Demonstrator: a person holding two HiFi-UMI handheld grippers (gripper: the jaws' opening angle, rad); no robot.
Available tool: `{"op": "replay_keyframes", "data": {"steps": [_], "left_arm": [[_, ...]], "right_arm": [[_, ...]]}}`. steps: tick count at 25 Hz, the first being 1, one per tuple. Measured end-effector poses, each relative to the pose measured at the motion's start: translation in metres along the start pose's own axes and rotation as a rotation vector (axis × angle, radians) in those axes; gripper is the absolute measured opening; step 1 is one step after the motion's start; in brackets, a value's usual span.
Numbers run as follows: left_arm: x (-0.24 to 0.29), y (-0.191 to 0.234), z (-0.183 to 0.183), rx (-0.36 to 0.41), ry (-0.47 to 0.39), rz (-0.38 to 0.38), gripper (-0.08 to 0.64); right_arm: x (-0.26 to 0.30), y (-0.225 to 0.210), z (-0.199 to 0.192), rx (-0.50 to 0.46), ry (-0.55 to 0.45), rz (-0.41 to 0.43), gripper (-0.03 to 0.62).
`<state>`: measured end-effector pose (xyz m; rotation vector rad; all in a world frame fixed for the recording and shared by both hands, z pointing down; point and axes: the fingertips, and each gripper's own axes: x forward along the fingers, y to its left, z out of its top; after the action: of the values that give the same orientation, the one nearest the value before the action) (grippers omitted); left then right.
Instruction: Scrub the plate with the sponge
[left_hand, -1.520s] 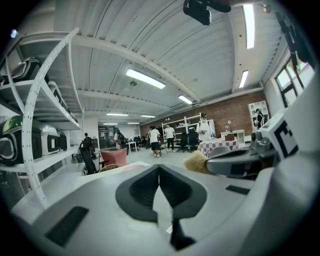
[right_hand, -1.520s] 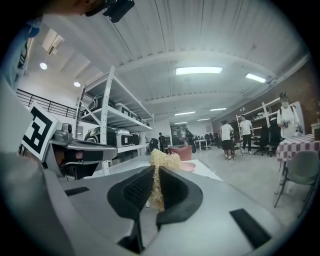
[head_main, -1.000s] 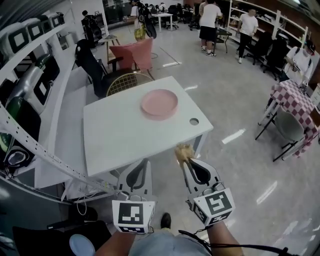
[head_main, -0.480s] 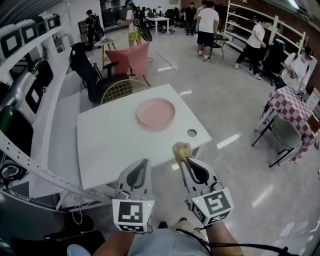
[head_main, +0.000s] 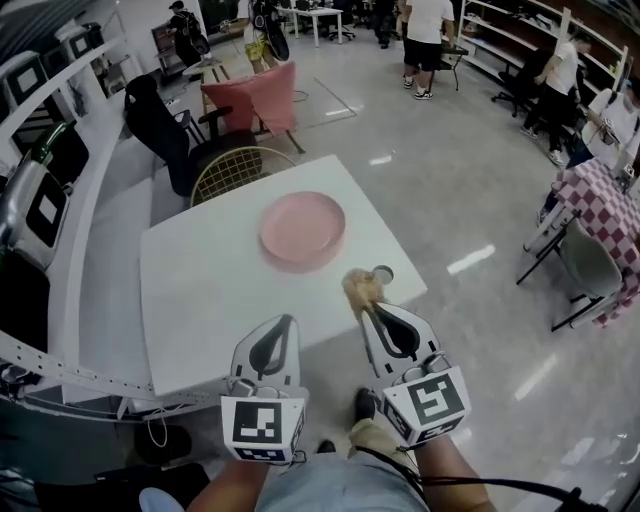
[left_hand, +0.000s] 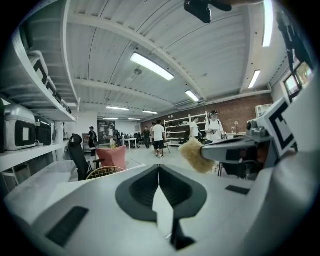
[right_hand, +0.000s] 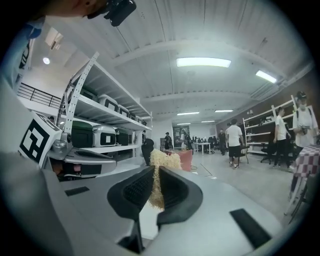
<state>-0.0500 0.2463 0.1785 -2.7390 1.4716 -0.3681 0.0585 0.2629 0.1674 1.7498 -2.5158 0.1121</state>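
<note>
Pink plate (head_main: 303, 231) at upper centre of frame, on white table (head_main: 190, 300), near far edge, nothing touching it. Sponge (head_main: 361, 287) pinched between fingers of right gripper (head_main: 367, 306), over table's near right part, apart from plate. Left gripper (head_main: 283, 325) at lower centre, fingers pressed together, nothing between.

Risk: plate unbraced, likely to slide toward far edge under scrub pressure. Sponge held by narrow pinch, may twist out.

Room: bare table left of plate. Cable hole (head_main: 381, 272) just beside sponge.

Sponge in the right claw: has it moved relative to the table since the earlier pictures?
Yes. The sponge in the right claw has advanced toward the table: earlier short of its near edge, it now overlaps it beside the round hole.
</note>
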Motion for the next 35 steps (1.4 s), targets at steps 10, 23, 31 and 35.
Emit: {"op": "replay_keyframes", "data": {"steps": [10,23,31,35], "left_arm": [[0.073,0.006,0.018,0.003,0.050,0.099,0.014],[0.118,0.019,0.052,0.018,0.022,0.202,0.014],[0.134,0.057,0.051,0.001,0.031,0.263,0.014],[0.154,0.080,0.034,-0.032,0.059,0.269,0.014]], "right_arm": [[0.059,-0.063,0.000,0.040,0.015,0.101,0.035],[0.108,-0.101,0.017,0.028,-0.020,0.210,0.035],[0.152,-0.108,0.029,0.020,-0.054,0.227,0.035],[0.182,-0.113,0.027,0.018,-0.051,0.218,0.035]]}}
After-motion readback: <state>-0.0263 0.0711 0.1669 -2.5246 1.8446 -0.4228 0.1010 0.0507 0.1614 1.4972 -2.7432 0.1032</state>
